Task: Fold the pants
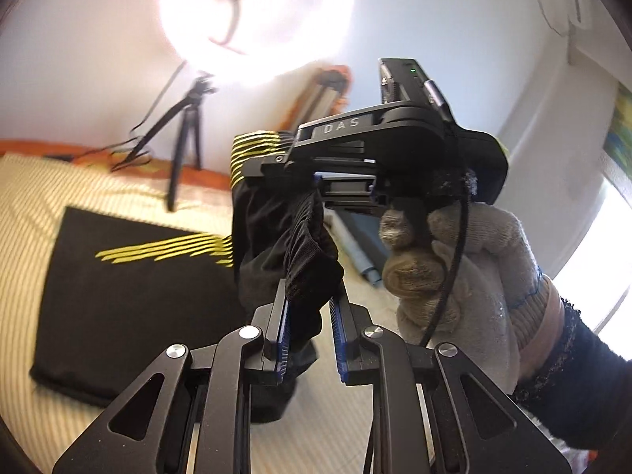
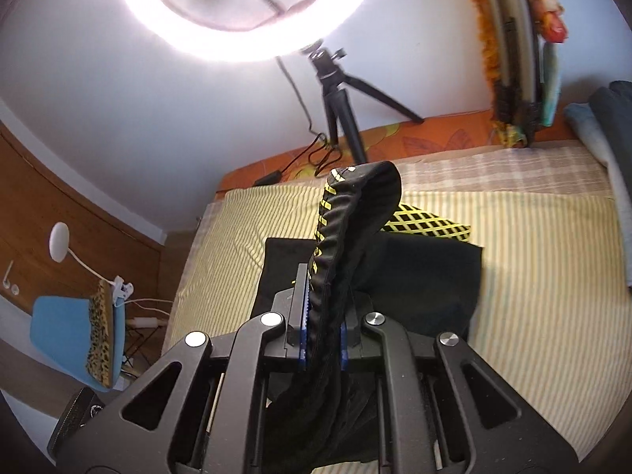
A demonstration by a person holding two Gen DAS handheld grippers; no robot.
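Above striped bed point(image 2: 513, 237), left tongs point(image 1: 310, 304) and "DAS"-marked right tongs point(image 2: 322, 308) each clamped on black pants' waistband point(image 2: 355, 213)

1. This is a bedroom in a home.
2. A big bed point(image 2: 513, 237) fills most of the room, with a striped yellow and white sheet on it.
3. An orange cover point(image 2: 434, 134) with butterfly shapes lies along the wall side of the bed.
4. A bright ring light point(image 2: 245, 12) on a small black tripod point(image 2: 339, 98) stands on the bed.
5. A wooden wardrobe point(image 2: 59, 205) and a blue chair point(image 2: 63, 328) stand beside the bed.
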